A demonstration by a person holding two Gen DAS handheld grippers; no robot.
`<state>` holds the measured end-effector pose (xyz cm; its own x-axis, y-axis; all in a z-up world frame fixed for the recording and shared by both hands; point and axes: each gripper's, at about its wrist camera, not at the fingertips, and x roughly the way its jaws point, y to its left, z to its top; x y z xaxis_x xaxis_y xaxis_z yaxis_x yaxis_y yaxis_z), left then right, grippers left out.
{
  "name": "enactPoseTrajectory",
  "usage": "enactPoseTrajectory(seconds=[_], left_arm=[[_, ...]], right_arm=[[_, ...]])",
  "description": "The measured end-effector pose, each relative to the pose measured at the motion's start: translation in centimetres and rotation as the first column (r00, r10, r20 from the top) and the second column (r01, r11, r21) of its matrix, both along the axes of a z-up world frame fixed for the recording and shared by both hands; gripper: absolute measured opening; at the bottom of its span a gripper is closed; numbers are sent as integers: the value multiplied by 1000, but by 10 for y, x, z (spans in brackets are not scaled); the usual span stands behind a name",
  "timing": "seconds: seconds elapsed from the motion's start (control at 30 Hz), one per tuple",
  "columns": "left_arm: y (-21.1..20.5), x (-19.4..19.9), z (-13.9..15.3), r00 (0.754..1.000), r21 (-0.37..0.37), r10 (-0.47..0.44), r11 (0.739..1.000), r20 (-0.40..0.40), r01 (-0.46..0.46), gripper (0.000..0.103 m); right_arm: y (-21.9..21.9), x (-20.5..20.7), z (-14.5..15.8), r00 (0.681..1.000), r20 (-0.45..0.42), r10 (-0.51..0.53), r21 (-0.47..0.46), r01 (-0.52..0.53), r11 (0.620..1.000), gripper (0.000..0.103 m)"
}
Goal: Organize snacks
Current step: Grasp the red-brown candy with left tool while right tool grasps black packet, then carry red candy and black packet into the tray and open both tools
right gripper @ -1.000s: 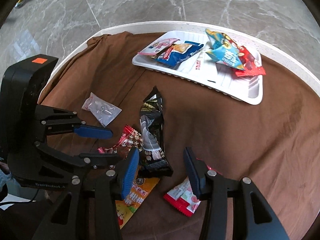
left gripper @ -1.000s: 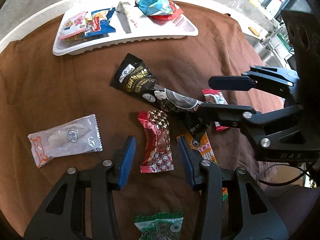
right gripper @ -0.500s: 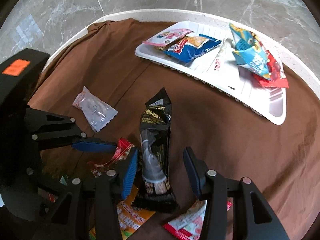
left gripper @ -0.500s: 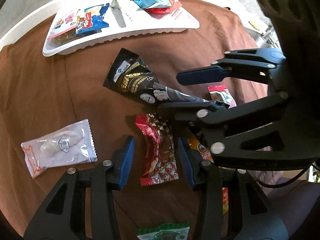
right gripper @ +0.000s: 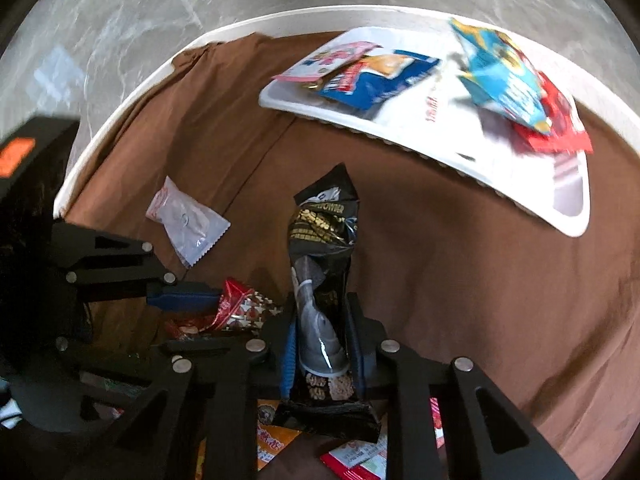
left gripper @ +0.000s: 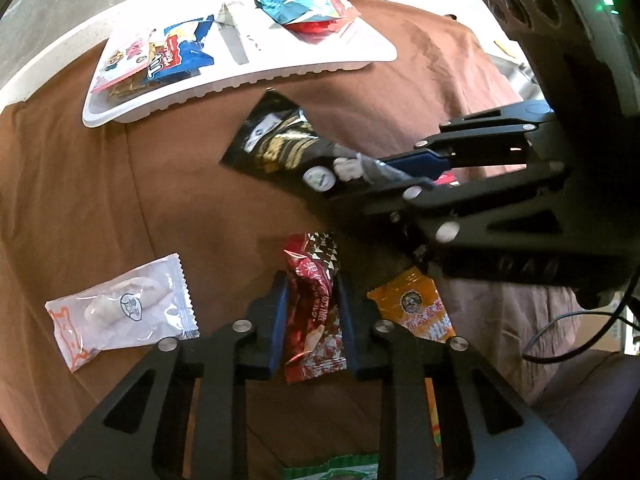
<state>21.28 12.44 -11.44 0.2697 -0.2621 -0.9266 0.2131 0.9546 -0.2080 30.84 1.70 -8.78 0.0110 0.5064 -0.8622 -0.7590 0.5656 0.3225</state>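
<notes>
My left gripper (left gripper: 310, 312) is shut on a red snack packet (left gripper: 314, 308) lying on the brown cloth. My right gripper (right gripper: 322, 340) is shut on a long black snack packet (right gripper: 322, 236); it also shows in the left wrist view (left gripper: 280, 140), with the right gripper (left gripper: 404, 180) clamped on its near end. The red packet shows in the right wrist view (right gripper: 240, 308) between the left gripper's fingers (right gripper: 180, 294). A white tray (left gripper: 280, 68) at the far side holds several snack packets; it also shows in the right wrist view (right gripper: 460, 152).
A clear white packet (left gripper: 124, 312) lies left of my left gripper. An orange packet (left gripper: 416, 308) lies to its right and a green packet (left gripper: 332, 468) under it. A red-white packet (right gripper: 360, 456) lies below my right gripper. The round table's white rim (right gripper: 132, 92) edges the cloth.
Both grippers have closed: the left on the red packet, the right on the black packet. The right gripper moved forward over the black packet's near end.
</notes>
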Motion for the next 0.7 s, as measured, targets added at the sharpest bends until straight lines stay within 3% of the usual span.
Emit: enactPoseTrajectory(seconds=[0.37,0.7], left_arm=[[11,-6,14,998,-64,51,997,19,-50,21],[42,8,44,989,-121,134,985,65,-126,21]], right_arm=[[-32,13,10,989,-107,-106,92,116,989,23],[-32,22,37,985,-108,-138,158,154,975,23]])
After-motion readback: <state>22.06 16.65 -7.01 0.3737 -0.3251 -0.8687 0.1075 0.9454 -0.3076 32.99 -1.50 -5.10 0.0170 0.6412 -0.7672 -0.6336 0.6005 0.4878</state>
